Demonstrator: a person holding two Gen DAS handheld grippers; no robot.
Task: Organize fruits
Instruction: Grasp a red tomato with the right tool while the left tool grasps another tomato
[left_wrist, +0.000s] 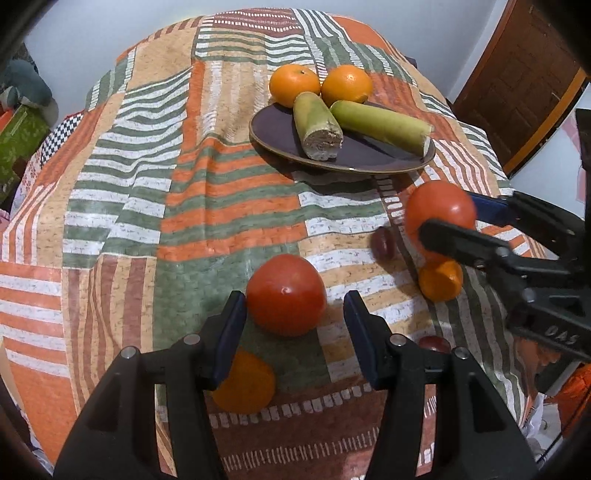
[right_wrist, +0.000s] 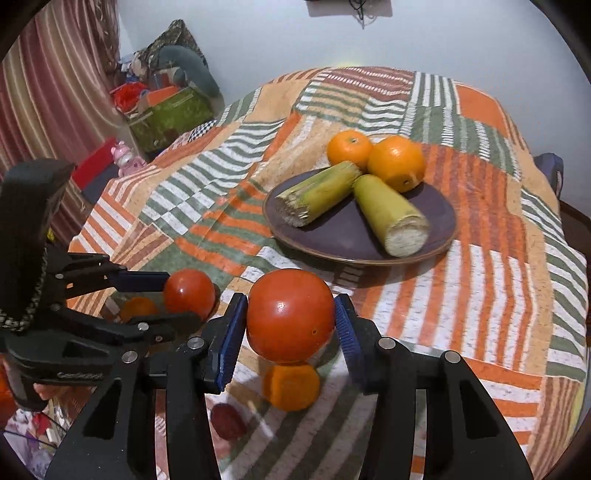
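We noted a dark plate (left_wrist: 273, 133) at the far side of the patchwork tablecloth (left_wrist: 140, 192), already holding two cut sugarcane pieces (left_wrist: 317, 125), with two oranges (left_wrist: 294, 84) at its far rim, touching it. We judged the sorting partly done.

Left gripper (left_wrist: 295, 317): jaws spread around a red tomato (left_wrist: 286, 293). The left pad touched the fruit, the right pad stood apart, so not yet clamped; the tomato sat on the cloth.

Right gripper (right_wrist: 291, 325): pads against both sides of a second tomato (right_wrist: 290, 314), which we took to be grasped and lifted above the cloth, near the plate's near edge.

Left loose at the near side: an orange (left_wrist: 243, 382) under the left gripper, another orange (right_wrist: 291, 386) below the held tomato, and two small dark red fruits (left_wrist: 383, 242), kind unclear. We judged both tomatoes and these four still to be placed.

Writing: raised lettering on the gripper bodies, partly readable as "OAS" in the left view; the rest was too blurred.
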